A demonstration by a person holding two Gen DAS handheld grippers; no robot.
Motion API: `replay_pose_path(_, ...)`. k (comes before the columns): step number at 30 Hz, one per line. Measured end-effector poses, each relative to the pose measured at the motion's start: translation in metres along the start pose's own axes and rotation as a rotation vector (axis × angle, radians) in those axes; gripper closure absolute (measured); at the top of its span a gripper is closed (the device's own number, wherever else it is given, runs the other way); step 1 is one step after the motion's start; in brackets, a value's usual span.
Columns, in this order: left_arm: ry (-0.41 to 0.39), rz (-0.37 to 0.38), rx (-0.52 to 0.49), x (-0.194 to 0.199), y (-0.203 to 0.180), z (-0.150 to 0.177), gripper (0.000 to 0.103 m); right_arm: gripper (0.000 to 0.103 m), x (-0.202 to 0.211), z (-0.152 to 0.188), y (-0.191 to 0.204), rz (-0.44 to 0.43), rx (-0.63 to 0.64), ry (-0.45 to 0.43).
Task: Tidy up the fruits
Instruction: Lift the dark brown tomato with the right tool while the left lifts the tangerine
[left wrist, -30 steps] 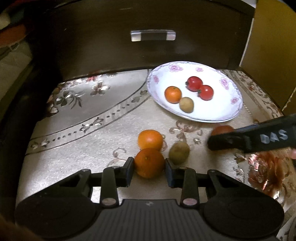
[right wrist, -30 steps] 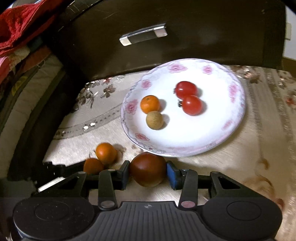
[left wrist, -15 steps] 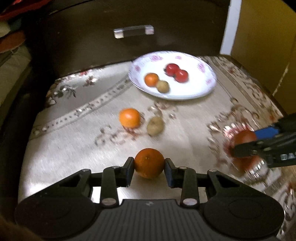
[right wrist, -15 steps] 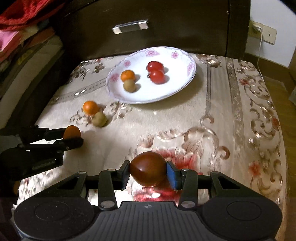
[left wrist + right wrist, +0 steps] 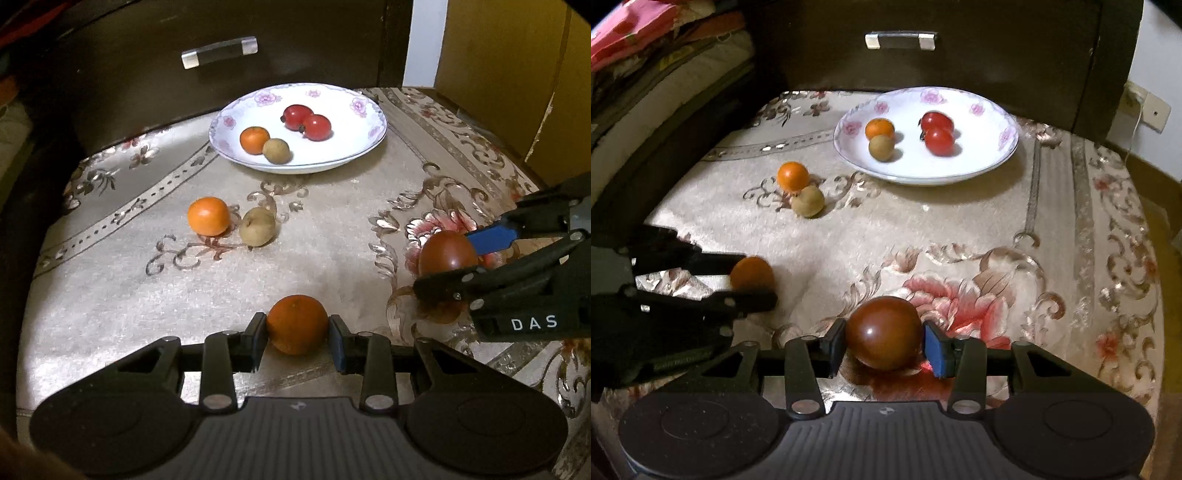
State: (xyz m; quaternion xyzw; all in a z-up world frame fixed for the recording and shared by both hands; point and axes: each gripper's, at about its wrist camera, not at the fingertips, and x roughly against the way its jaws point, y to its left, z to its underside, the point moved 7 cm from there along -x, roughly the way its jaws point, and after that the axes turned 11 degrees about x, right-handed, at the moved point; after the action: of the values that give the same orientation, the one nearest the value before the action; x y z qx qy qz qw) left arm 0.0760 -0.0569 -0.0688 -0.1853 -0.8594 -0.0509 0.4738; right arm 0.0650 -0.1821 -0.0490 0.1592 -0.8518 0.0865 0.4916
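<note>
The orange (image 5: pixel 297 324) sits tight between the fingers of the left gripper (image 5: pixel 297 328), low over the flowery cloth (image 5: pixel 332 240). The right gripper (image 5: pixel 884 341) squeezes a dark red tomato (image 5: pixel 884 332) the same way. Both look round, smooth and light. The tomato is likely soft, so a gentle hold on its fat middle seems best. Farther off, another orange (image 5: pixel 208 216) and a brown fruit (image 5: pixel 257 226) touch on the cloth. Behind them a white plate (image 5: pixel 365 144) holds four small fruits.

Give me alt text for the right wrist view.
The right gripper grips a dark red tomato above a floral tablecloth. The left gripper holds an orange; beyond, a plate holds four small fruits.
</note>
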Motion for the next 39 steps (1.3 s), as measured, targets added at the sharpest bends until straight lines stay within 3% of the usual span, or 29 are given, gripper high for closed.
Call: replay_pose_path(39,0.003,-0.025,-0.057,-0.007,-0.016,-0.01,0.065,0.064,-0.009,-0.006,0.0,-0.004,0.036,0.011)
